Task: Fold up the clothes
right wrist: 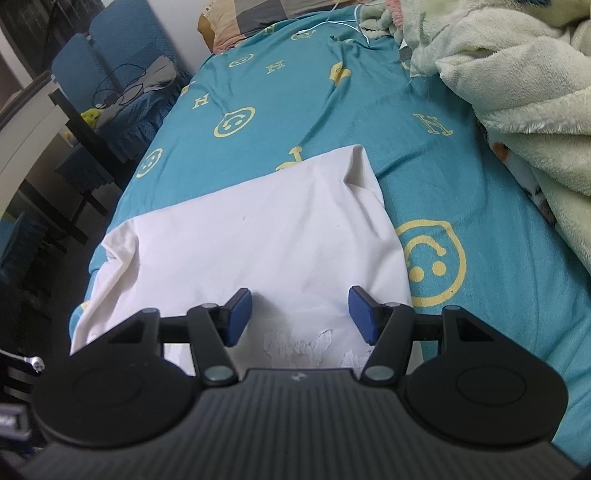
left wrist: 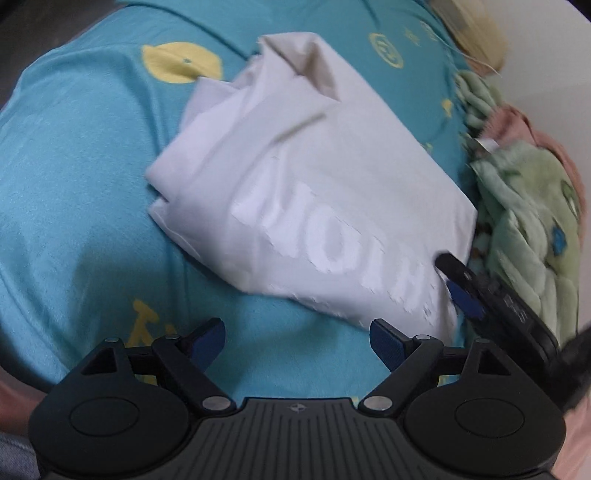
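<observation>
A white T-shirt point(left wrist: 314, 184) with white printed letters lies folded into a rough rectangle on the teal bed sheet point(left wrist: 81, 177). My left gripper point(left wrist: 297, 338) is open and empty, just short of the shirt's near edge. The right gripper's fingers point(left wrist: 480, 291) show at the shirt's right corner in the left wrist view. In the right wrist view the same shirt point(right wrist: 258, 240) lies flat, and my right gripper point(right wrist: 299, 312) is open and empty, hovering over its near printed edge.
A fluffy pale green blanket point(right wrist: 517, 92) is piled along the right side of the bed, also in the left wrist view point(left wrist: 528, 221). A pillow point(right wrist: 251, 18) lies at the head. Blue chairs point(right wrist: 122, 62) and a dark table point(right wrist: 74, 110) stand left of the bed edge.
</observation>
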Available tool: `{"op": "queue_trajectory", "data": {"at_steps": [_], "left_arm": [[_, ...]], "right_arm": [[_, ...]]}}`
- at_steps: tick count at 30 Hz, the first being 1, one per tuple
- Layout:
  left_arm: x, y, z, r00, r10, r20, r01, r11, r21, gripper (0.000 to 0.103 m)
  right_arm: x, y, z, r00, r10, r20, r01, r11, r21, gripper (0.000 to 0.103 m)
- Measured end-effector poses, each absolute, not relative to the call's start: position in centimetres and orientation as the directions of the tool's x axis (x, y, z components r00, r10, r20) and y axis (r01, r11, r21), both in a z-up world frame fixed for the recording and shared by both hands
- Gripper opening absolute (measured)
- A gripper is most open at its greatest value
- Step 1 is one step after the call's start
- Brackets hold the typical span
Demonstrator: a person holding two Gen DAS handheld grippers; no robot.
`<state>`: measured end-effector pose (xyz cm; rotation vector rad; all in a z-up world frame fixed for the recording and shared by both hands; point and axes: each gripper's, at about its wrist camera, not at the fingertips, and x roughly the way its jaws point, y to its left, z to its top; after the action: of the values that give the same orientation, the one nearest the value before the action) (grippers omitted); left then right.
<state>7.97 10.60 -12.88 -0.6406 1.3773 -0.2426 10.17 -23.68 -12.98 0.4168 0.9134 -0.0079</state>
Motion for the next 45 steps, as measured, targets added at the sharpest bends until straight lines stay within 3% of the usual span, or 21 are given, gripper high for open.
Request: {"op": "queue_trajectory", "data": {"at_steps": [4, 9, 15, 17, 20, 23, 28, 31, 37, 45], "left_arm": [[8.0, 11.3, -13.5, 0.283, -0.528, -0.801, -0.293, 0.747, -0.597, 0.099], [7.9, 12.4, -13.9, 0.380, -0.513, -0.770, -0.375, 0.675, -0.635, 0.088], [8.0, 13.4, -14.0, 0.443, -0.494, -0.749, -0.427, 0.619, -0.660, 0.069], [8.2, 13.3, -13.8, 0.453, -0.481, -0.751, -0.417, 0.630, -0.655, 0.052], [8.2, 13.2, -13.0, 0.481, -0.476, -0.737, -0.377, 0.647, -0.663, 0.034], [8.6, 13.1, -11.7, 0.515, -0.479, -0.711, -0.326, 0.657, -0.679, 0.024], [8.6, 12.5, -10.2, 0.561, -0.491, -0.666, -0.259, 0.660, -0.705, 0.020], [8.4, 12.3, -9.4, 0.576, -0.492, -0.653, -0.237, 0.663, -0.710, 0.019], [8.3, 12.8, -9.9, 0.581, -0.510, -0.635, -0.259, 0.624, -0.738, 0.019], [8.3, 13.6, -10.6, 0.592, -0.531, -0.606, -0.262, 0.584, -0.768, 0.018]], "right_arm": [[10.1, -24.1, -13.0, 0.621, 0.182, -0.763, 0.198, 0.905, 0.378, 0.060], [10.0, -24.5, -13.0, 0.625, 0.194, -0.756, 0.209, 0.891, 0.402, 0.060], [10.0, -24.5, -13.0, 0.625, 0.198, -0.755, 0.214, 0.887, 0.410, 0.060], [10.0, -24.6, -13.0, 0.628, 0.203, -0.752, 0.216, 0.882, 0.418, 0.060], [9.7, -24.8, -12.6, 0.639, 0.226, -0.736, 0.213, 0.866, 0.452, 0.063], [9.1, -25.0, -11.7, 0.664, 0.300, -0.684, 0.188, 0.819, 0.542, 0.063], [7.7, -24.9, -12.3, 0.648, 0.564, -0.511, 0.159, 0.556, 0.816, 0.063], [7.3, -24.1, -14.1, 0.602, 0.678, -0.421, 0.205, 0.379, 0.903, 0.063], [7.2, -23.5, -18.0, 0.590, 0.729, -0.347, 0.356, 0.151, 0.922, 0.063], [6.0, -23.8, -19.8, 0.597, 0.728, -0.338, 0.460, 0.035, 0.887, 0.062]]}}
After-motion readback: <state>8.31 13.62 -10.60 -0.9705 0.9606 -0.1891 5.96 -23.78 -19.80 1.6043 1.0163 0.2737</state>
